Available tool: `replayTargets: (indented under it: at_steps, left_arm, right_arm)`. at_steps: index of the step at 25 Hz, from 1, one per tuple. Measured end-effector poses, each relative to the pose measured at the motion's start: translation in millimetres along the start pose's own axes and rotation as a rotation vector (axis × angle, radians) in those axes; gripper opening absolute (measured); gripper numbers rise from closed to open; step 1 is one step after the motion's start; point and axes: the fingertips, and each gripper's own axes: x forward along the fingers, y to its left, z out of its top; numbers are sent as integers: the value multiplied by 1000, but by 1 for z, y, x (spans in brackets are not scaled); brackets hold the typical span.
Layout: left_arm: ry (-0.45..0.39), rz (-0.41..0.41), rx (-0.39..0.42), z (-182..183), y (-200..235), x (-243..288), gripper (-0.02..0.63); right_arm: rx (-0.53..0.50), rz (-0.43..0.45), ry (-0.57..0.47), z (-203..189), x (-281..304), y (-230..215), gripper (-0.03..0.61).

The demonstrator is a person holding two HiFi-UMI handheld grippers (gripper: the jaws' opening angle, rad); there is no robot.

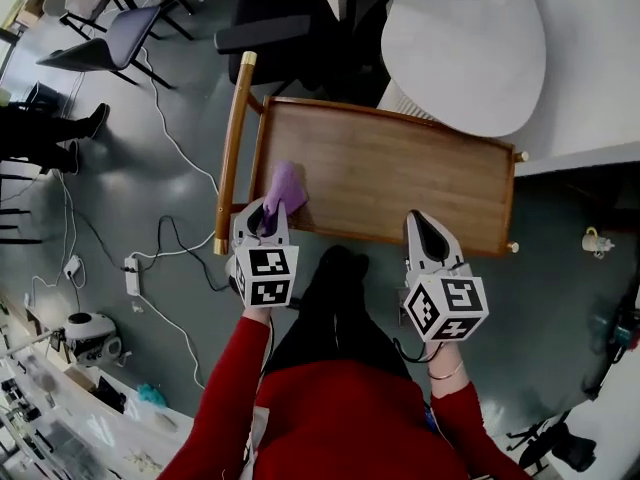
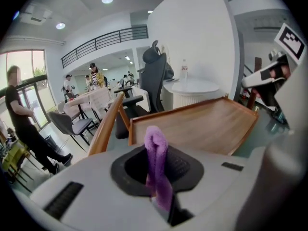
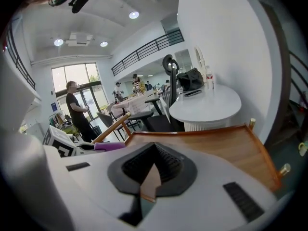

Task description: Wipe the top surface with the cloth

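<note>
Clamping the purple cloth (image 1: pixel 285 184) between its jaws, the left gripper (image 1: pixel 268 218) is reaching over the near left corner of the wooden top surface (image 1: pixel 400 168). That surface is showing bare wood with no streaks or marks to tell wiped from unwiped. The right gripper (image 1: pixel 421 223) is hovering at the near edge, jaws together on nothing. The cloth's bunched end is lying over the corner, fitting either a sweep starting or one ending there.

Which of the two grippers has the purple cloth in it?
The left gripper: its jaws pinch the purple cloth; the right gripper holds nothing.
</note>
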Motion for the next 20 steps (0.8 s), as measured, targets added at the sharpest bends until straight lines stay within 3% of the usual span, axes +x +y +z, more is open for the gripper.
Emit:
replayTargets:
  at_steps: [3, 6, 13, 16, 20]
  left_arm:
    - [-93, -25, 5, 34, 2, -9, 52]
    - [-248, -65, -1, 83, 5, -25, 52]
    - [-569, -301, 18, 200, -53, -63, 52]
    - [-646, -408, 47, 227, -92, -77, 52]
    - [-676, -484, 77, 236, -130, -100, 52]
  right_arm:
    - [18, -34, -63, 13, -7, -8, 11]
    - [34, -71, -138, 32, -18, -16, 12]
    - [35, -151, -343, 77, -65, -32, 12]
    - [16, -185, -413, 91, -83, -38, 12]
    - [14, -214, -469, 100, -108, -39, 12]
